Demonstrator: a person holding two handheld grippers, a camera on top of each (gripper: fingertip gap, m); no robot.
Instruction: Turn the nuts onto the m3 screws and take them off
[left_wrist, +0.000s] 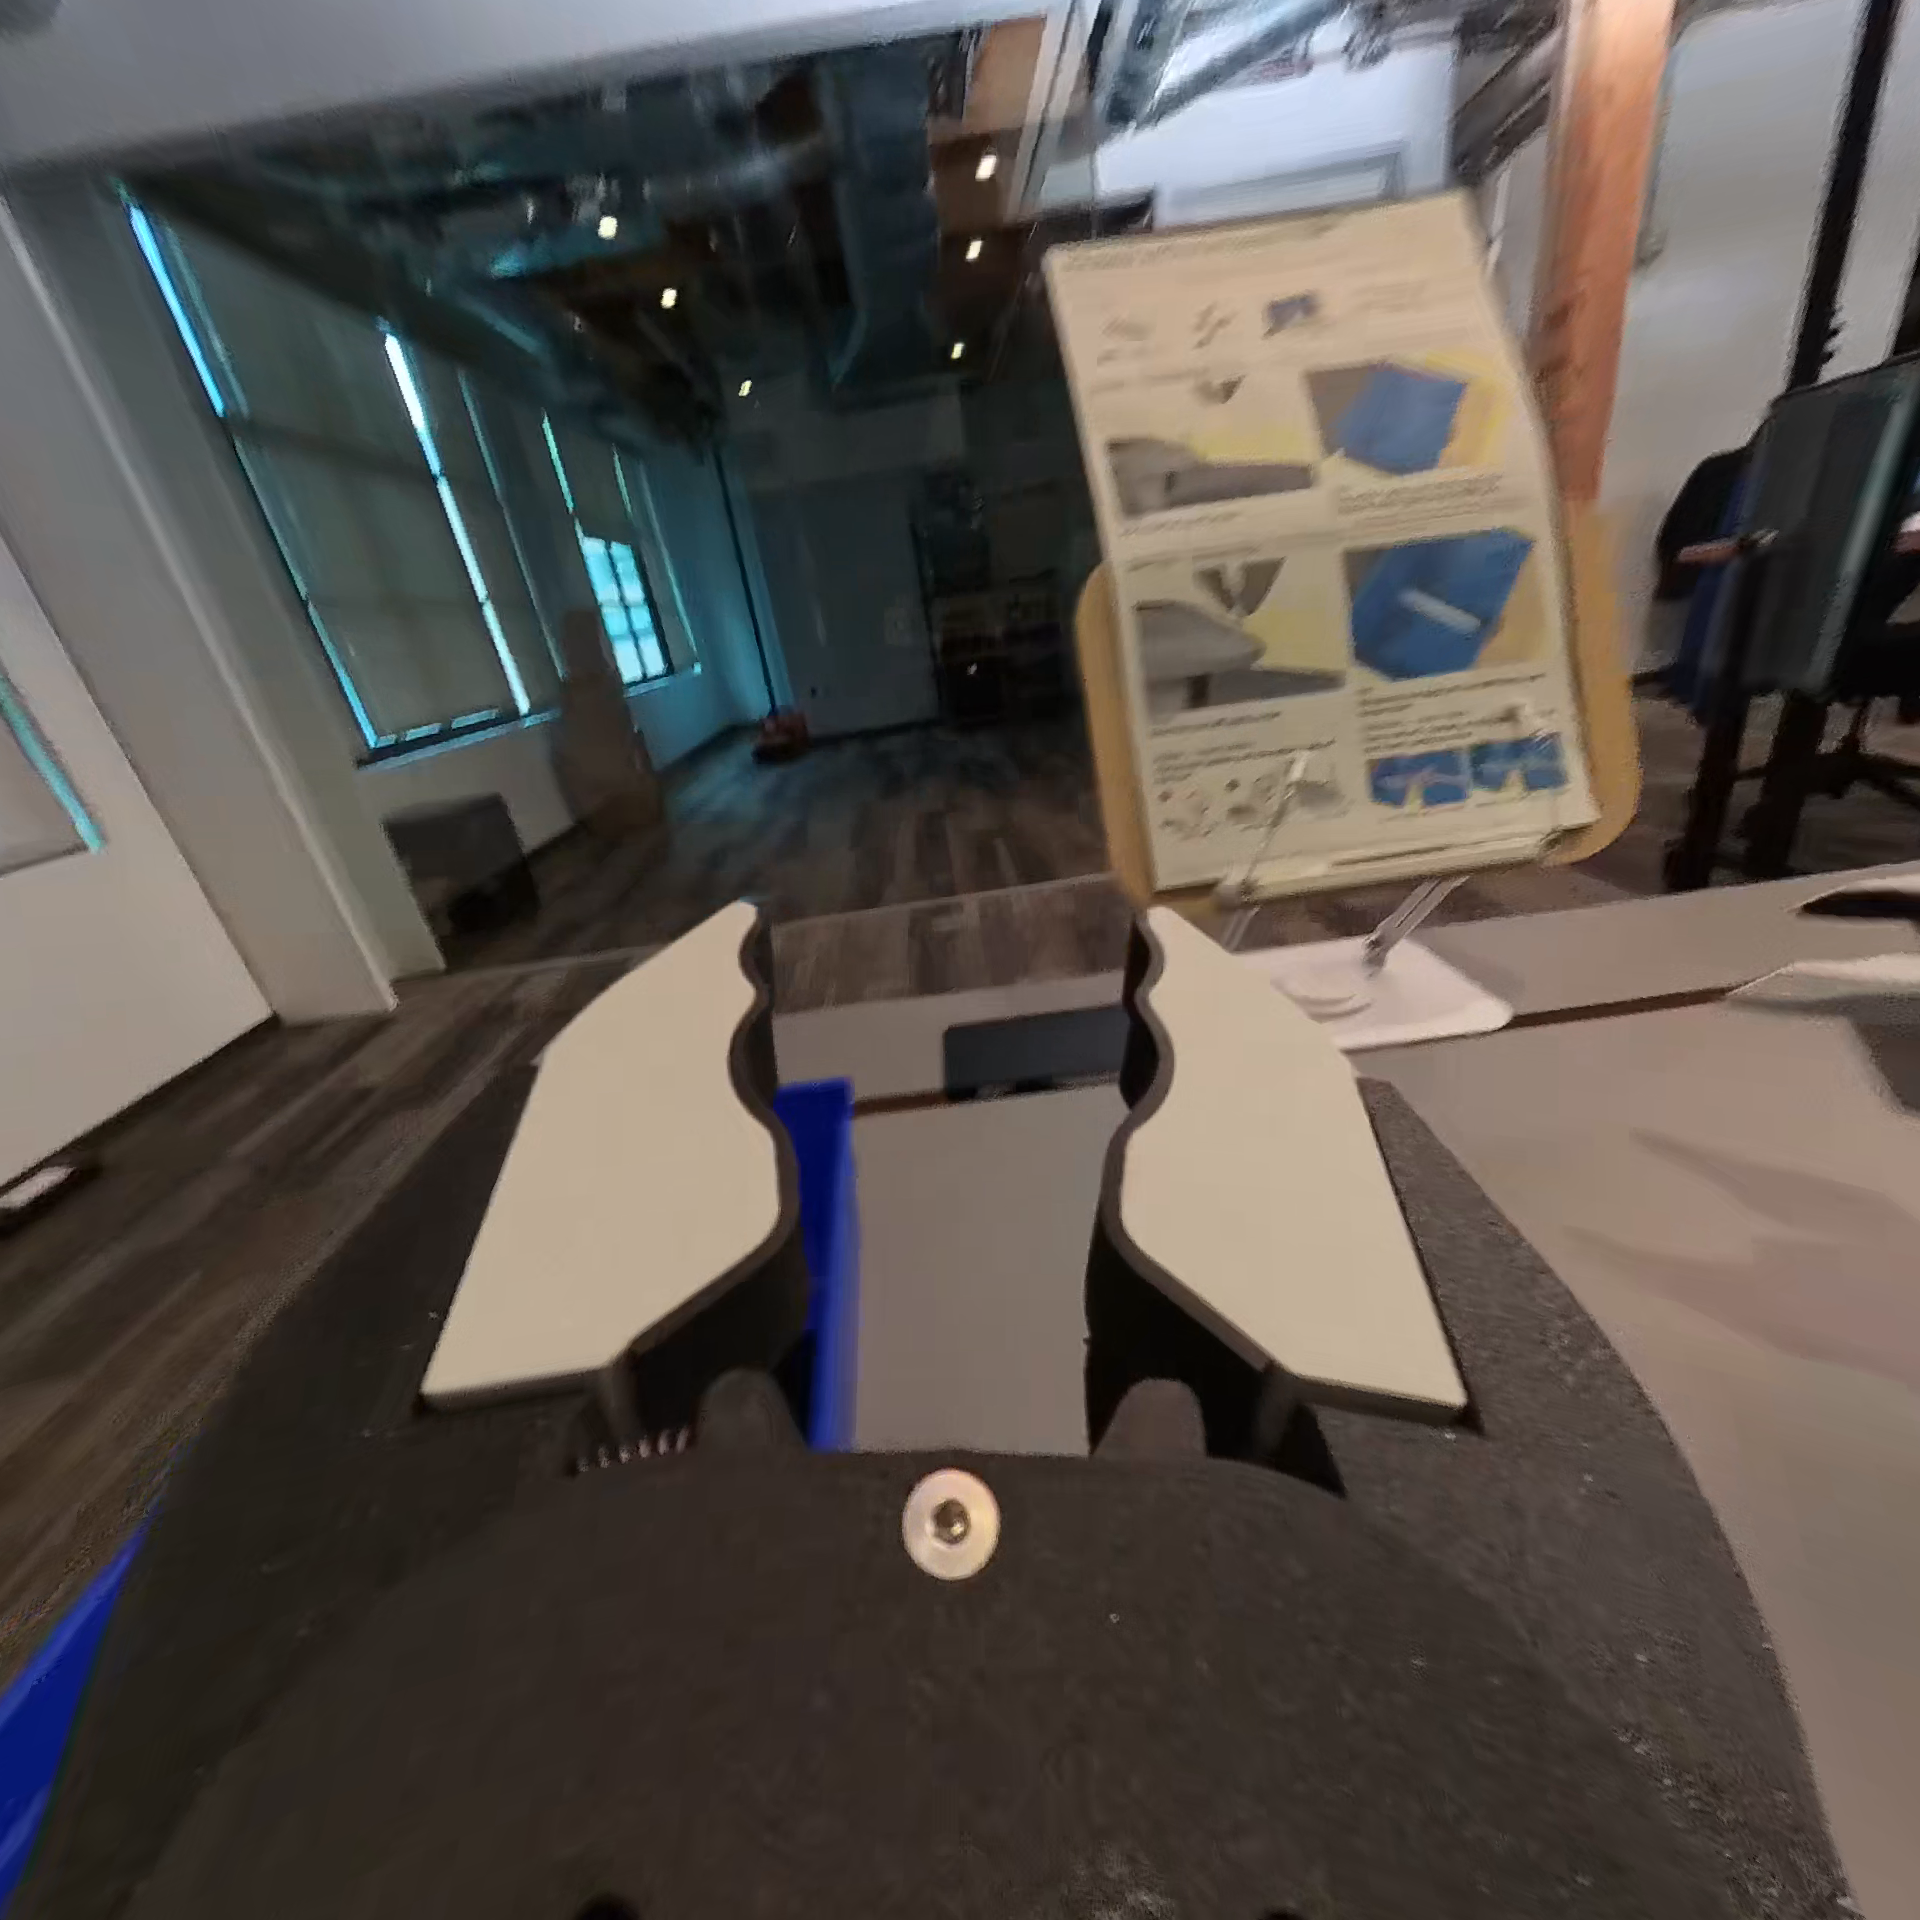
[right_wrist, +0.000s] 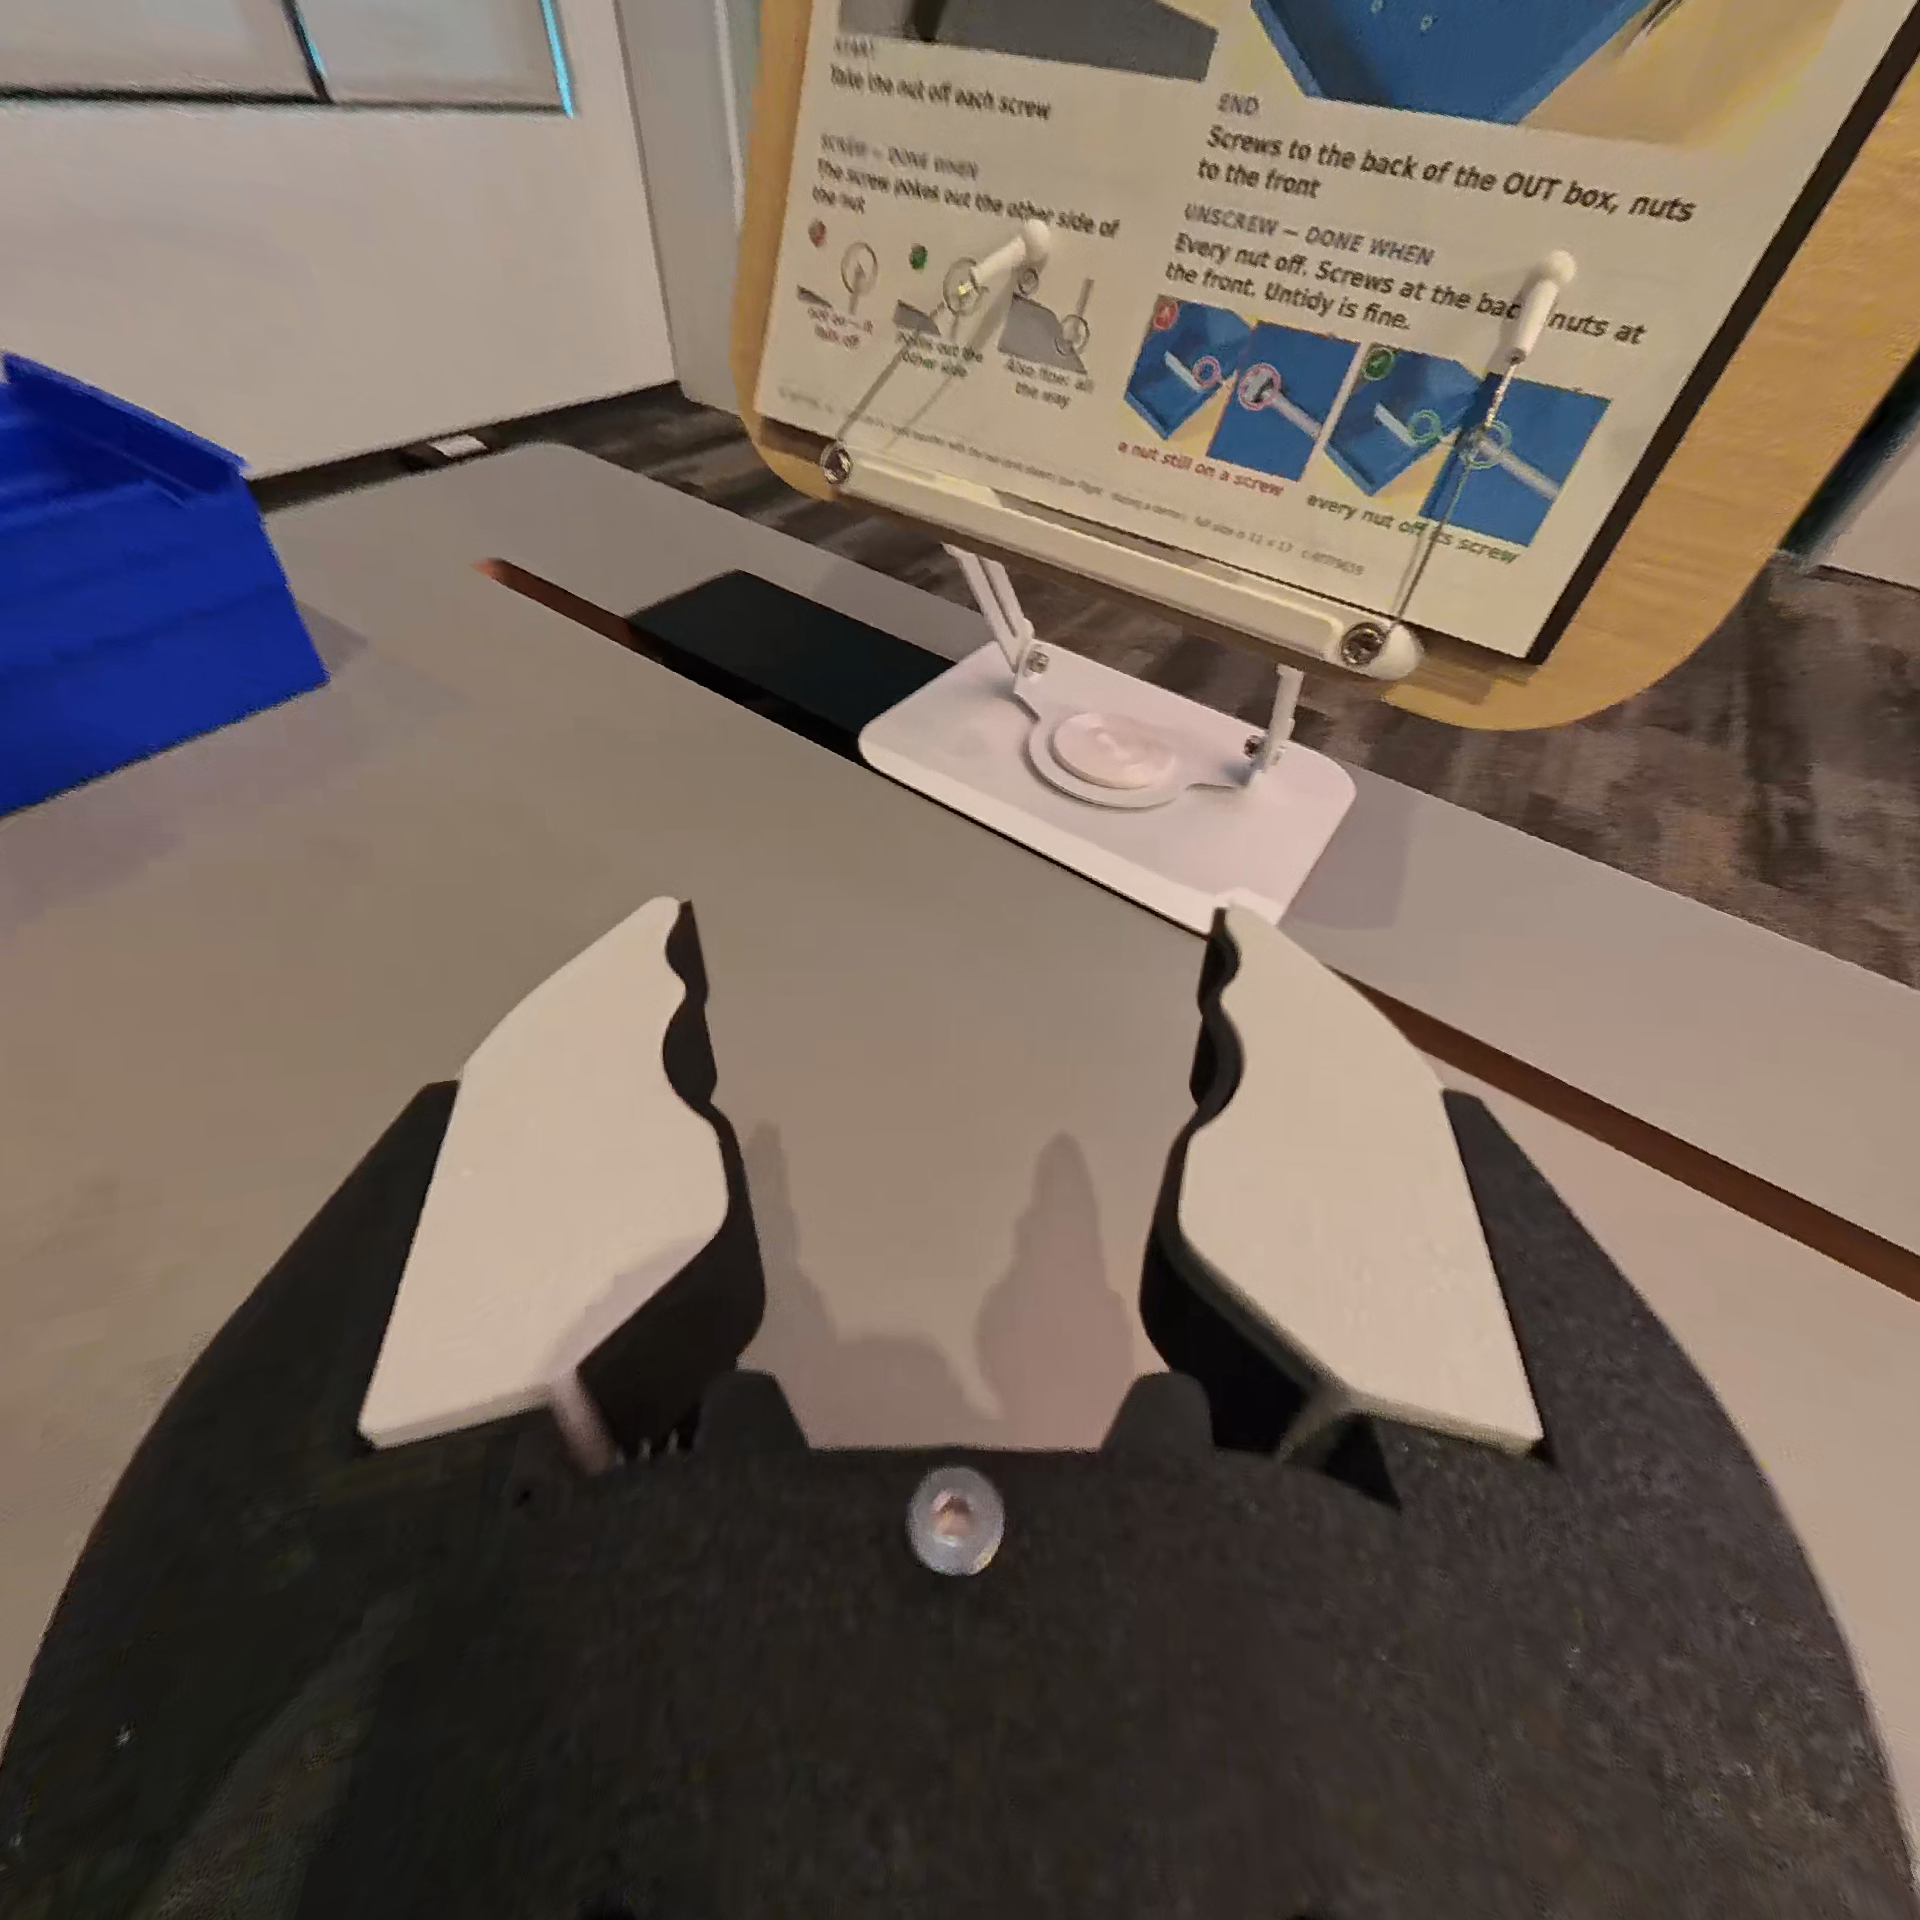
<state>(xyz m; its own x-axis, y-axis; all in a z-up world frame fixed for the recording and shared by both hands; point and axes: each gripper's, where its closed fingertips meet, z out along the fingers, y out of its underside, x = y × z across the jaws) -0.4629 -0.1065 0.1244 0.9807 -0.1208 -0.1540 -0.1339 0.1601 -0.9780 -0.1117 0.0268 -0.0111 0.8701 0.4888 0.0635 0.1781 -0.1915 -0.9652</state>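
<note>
No screws or nuts show in either view. My left gripper (left_wrist: 948, 925) is open and empty, held above the grey table (left_wrist: 1558, 1195), with a blue bin's edge (left_wrist: 821, 1247) just below and behind its left finger. My right gripper (right_wrist: 954, 920) is open and empty, low over the grey table (right_wrist: 520, 935). A blue plastic bin (right_wrist: 125, 582) stands at the far left in the right wrist view, well apart from the right gripper. The inside of the bin is hidden.
An instruction sheet on a wooden board (right_wrist: 1299, 312) stands on a white stand (right_wrist: 1112, 779) at the table's back edge; it also shows in the left wrist view (left_wrist: 1330, 540). A dark slot (right_wrist: 790, 644) lies in the table beside it. Wood floor lies beyond.
</note>
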